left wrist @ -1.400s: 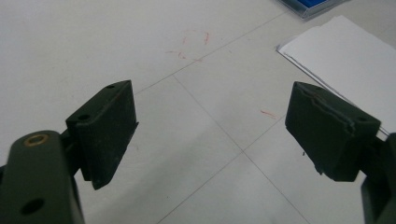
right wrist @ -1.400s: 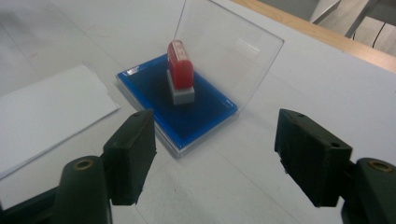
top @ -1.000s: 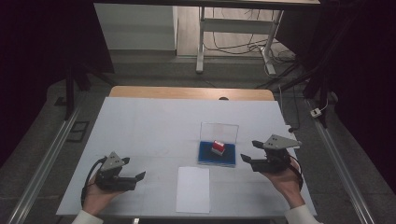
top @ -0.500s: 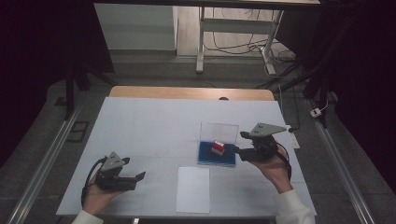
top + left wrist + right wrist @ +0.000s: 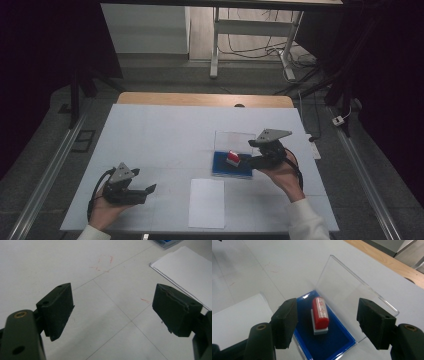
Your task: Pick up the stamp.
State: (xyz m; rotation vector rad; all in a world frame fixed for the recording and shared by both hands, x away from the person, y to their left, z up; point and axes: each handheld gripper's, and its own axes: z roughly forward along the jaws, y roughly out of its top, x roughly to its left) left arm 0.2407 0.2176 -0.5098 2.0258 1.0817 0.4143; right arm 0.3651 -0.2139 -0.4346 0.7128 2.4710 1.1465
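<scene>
High view first: the right gripper [image 5: 254,156] sits at the right edge of a small clear case [image 5: 232,159] with a blue lining, out on the right half of the white table [image 5: 160,135]. A red stamp [image 5: 233,158] lies on that blue lining, roughly mid-case, and the case's clear lid [image 5: 234,141] stands open on the far side. The jaws point left toward the stamp.

Right gripper view makes it clearer: the stamp [image 5: 320,314] is a red cylinder on a pale base, lying on its side in the blue tray [image 5: 329,340]. Both black jaws stand apart on either side of it with plenty of gap, not touching it. So that gripper [image 5: 327,323] is released, nothing grasped, though the jaws have just been closing a little with the stamp lined up between them. The lid [image 5: 352,290] tilts back behind the stamp.

The left gripper [image 5: 145,191] rests low over the near left part of the table, well apart from the case. In the left gripper view its jaws are spread wide with bare tabletop between them, so the gripper [image 5: 113,305] is released too. A white sheet of paper [image 5: 207,202] lies flat at the near edge, between the two hands, just near of the case. A few faint red marks [image 5: 105,263] show on the table surface in the left gripper view.
</scene>
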